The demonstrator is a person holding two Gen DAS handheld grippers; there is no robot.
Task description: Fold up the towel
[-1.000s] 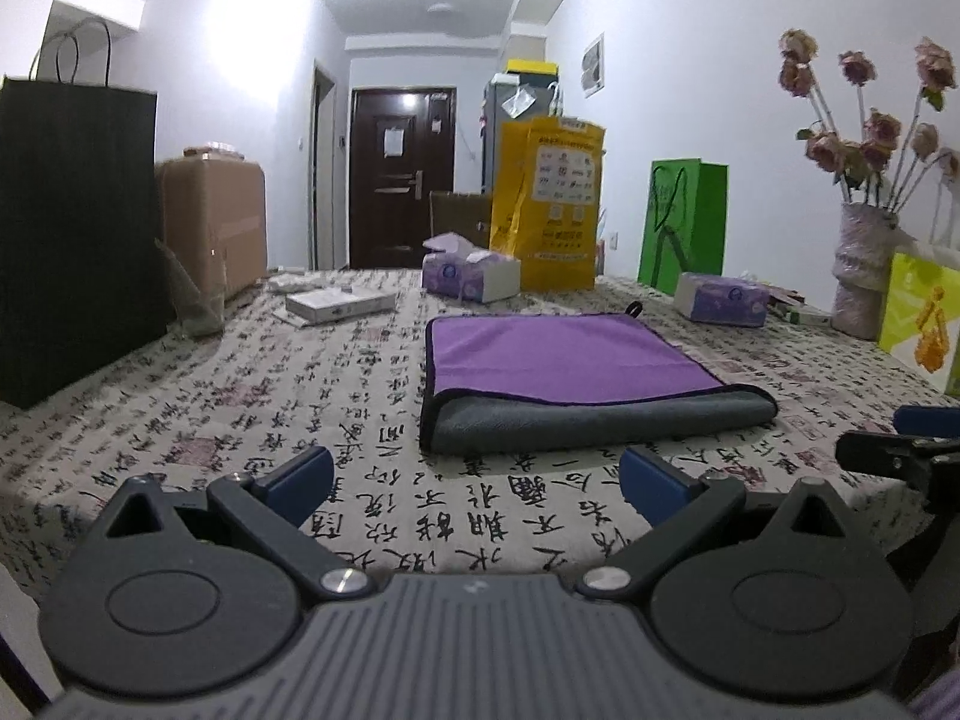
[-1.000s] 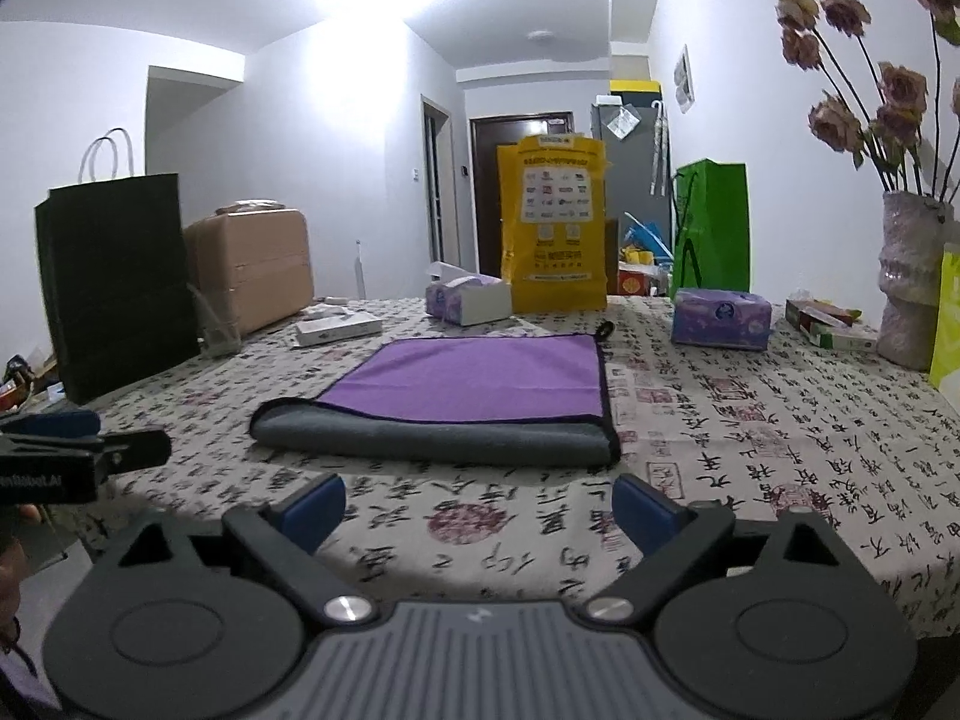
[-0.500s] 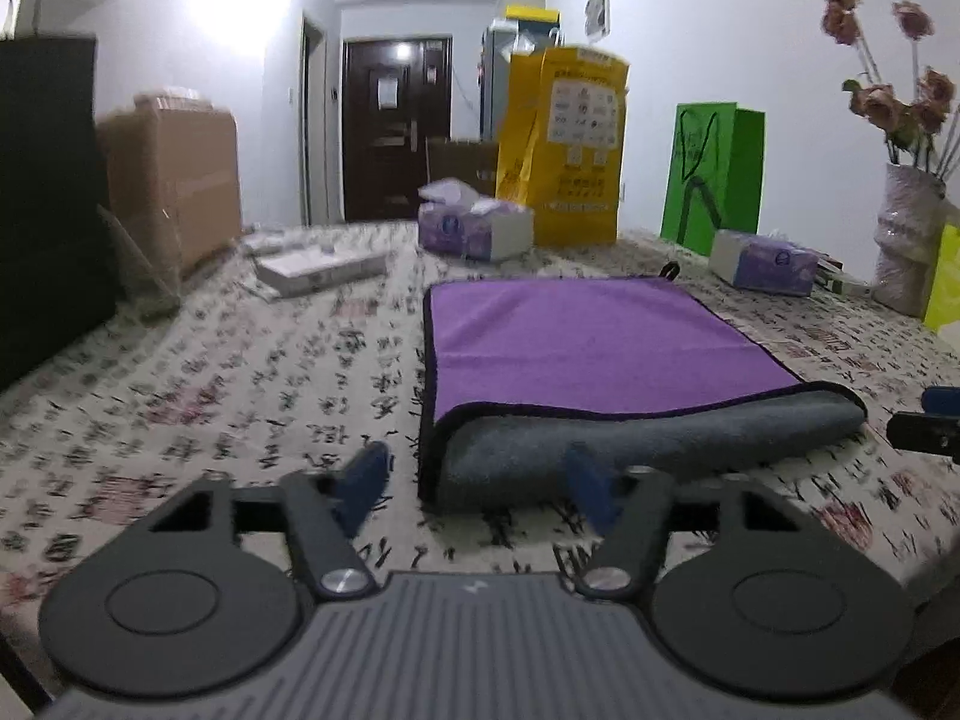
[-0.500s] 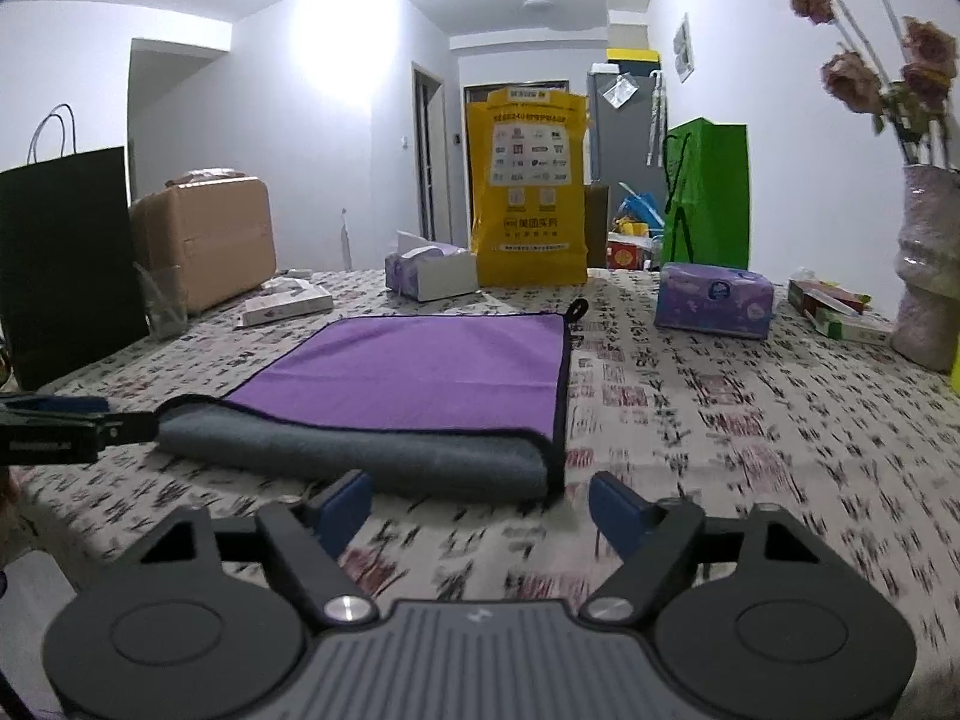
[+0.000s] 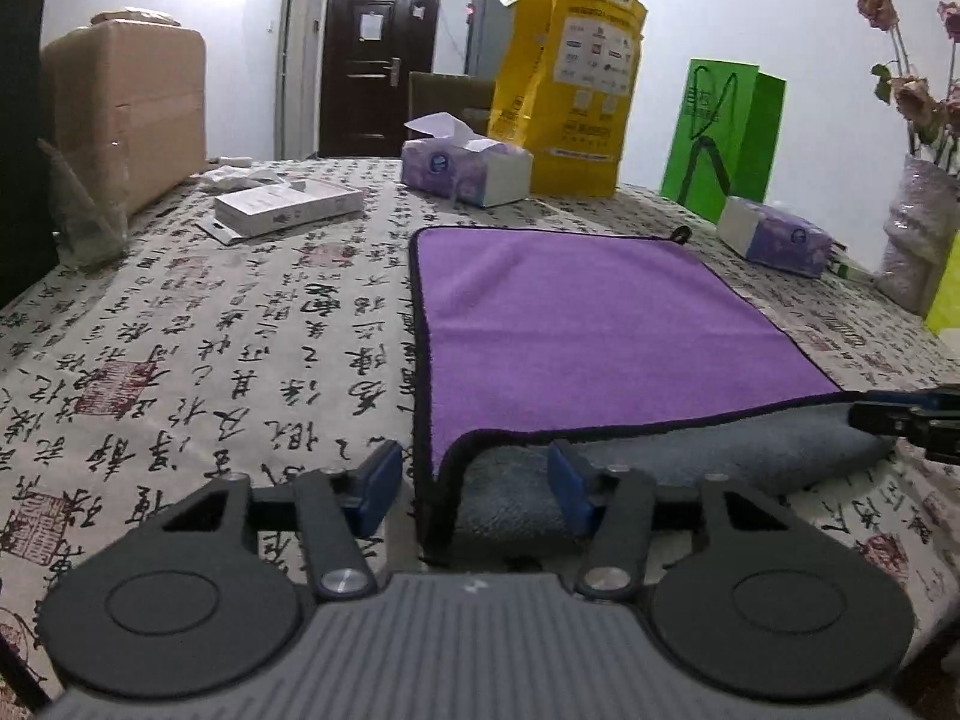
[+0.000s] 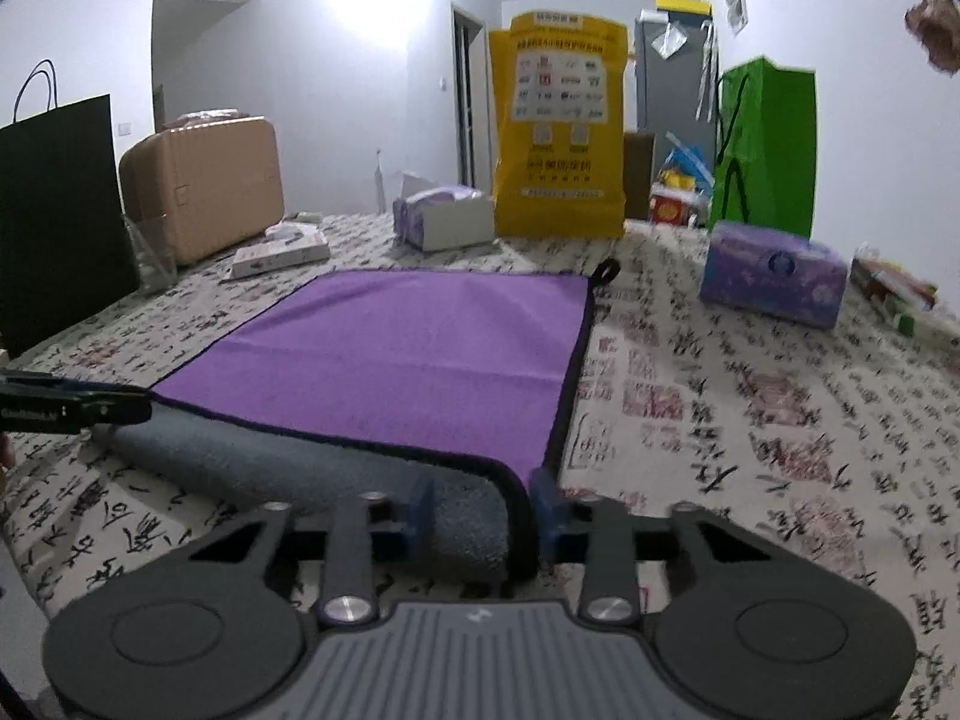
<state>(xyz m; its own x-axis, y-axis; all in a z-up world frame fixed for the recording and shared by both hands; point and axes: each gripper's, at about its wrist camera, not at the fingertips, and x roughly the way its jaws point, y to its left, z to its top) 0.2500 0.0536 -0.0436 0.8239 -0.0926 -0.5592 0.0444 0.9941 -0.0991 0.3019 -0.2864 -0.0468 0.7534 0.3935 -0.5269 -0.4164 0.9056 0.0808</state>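
Purple microfibre towel with grey underside and black hem lies folded on the desk, grey fold roll along the near edge. Left claw is open, blue pads straddling the towel's near-left corner, gaps on both sides. Right claw is narrower, pads either side of the near-right corner of the roll; cannot tell if they're pinching it. Only the right view shows the black paper bag whole; only the left view shows the dark brown door and the vase of dried roses. Desk has a calligraphy-print cloth; on it a yellow bag, green bag, two tissue boxes, white flat box, tan suitcase. White walls.
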